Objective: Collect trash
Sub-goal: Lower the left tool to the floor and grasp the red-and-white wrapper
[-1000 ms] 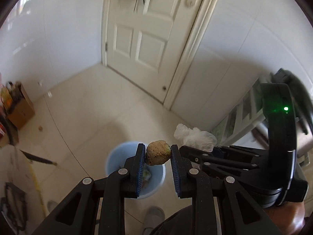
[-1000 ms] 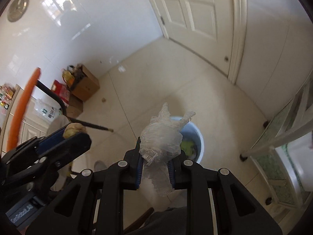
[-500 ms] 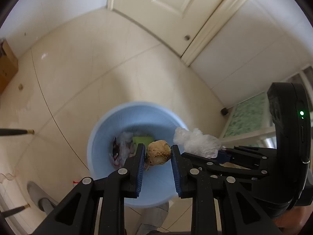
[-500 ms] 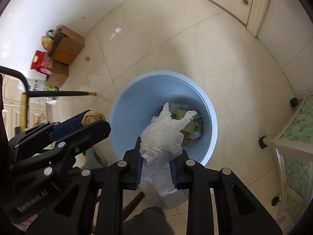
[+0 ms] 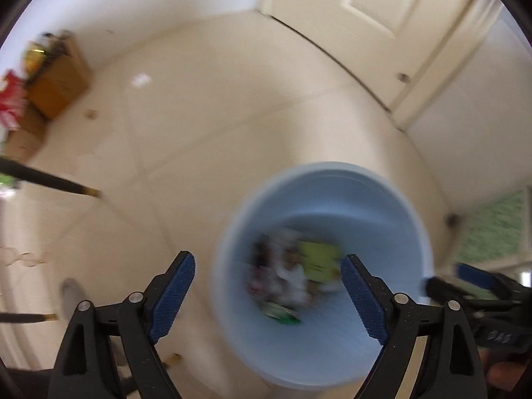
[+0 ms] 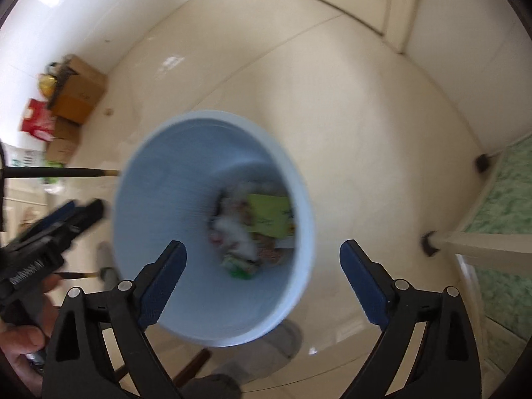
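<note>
Both fisheye wrist cameras look steeply down from close above a blue bin (image 5: 382, 232) on the tiled floor (image 5: 216, 116) — the left view has it lower right, the right view (image 6: 159, 199) near centre. Both share the bin, the cardboard boxes (image 6: 79, 96) at left and the white door (image 5: 349, 16) up top — each catches the other gripper at its edge.

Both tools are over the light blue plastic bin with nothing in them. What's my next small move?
Probably lift both away to fetch more trash. The left tool and right tool have just been opening and stand wide with nothing between the pads, while the round light blue plastic bin below holds the blurred pile of trash.
</note>
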`<state>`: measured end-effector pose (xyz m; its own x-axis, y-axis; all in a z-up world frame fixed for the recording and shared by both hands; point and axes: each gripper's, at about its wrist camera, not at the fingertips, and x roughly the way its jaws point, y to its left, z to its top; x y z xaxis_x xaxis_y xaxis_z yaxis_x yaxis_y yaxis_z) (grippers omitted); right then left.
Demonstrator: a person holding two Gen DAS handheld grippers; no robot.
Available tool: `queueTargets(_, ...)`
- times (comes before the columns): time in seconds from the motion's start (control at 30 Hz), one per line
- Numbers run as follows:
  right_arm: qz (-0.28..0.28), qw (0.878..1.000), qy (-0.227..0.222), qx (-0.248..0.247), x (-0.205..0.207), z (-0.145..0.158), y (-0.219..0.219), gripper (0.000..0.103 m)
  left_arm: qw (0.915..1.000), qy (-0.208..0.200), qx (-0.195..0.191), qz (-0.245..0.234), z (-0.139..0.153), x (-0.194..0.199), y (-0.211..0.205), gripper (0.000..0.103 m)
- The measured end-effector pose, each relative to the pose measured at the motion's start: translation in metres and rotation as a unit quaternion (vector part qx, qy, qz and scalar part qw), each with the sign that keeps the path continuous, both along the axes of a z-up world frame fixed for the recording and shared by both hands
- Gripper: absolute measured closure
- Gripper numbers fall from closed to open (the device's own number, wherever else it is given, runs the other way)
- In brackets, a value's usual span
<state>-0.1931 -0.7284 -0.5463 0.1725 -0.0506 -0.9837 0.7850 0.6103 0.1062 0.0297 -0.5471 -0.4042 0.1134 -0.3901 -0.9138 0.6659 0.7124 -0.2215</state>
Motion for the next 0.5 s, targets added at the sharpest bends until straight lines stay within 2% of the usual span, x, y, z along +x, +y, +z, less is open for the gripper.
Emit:
queueTargets(0.1, -0.004, 0.999, 0.038, 0.003, -0.002, -0.022, 0.002, 0.010, 0.9978, -0.034, 0.041, 0.039, -0.013, -0.001, 0.021, 0.016)
queueTargets(0.2, -0.016, 0.998, 0.053, 0.027, -0.004, -0.047, 0.000, 0.020, 0.9941, -0.036, 0.045, 0.092, -0.024, 0.006, 0.053, 0.016)
queueTargets(0.33, -0.020, 0.997, 0.058, 0.038, -0.003, -0.066, 0.003, 0.040, 0.9877, -0.035, 0.058, 0.141, -0.045, 0.016, 0.087, 0.016)
queueTargets(0.43, -0.016, 0.997, 0.063, 0.039, 0.001, -0.076, 0.009, 0.062, 0.9847, -0.023, 0.076, 0.155, -0.082, 0.016, 0.099, 0.016)
queueTargets(0.5, -0.016, 0.996, 0.077, 0.031, 0.001, -0.080, 0.008, 0.068, 0.9816, -0.008, 0.094, 0.166, -0.114, 0.014, 0.101, 0.017)
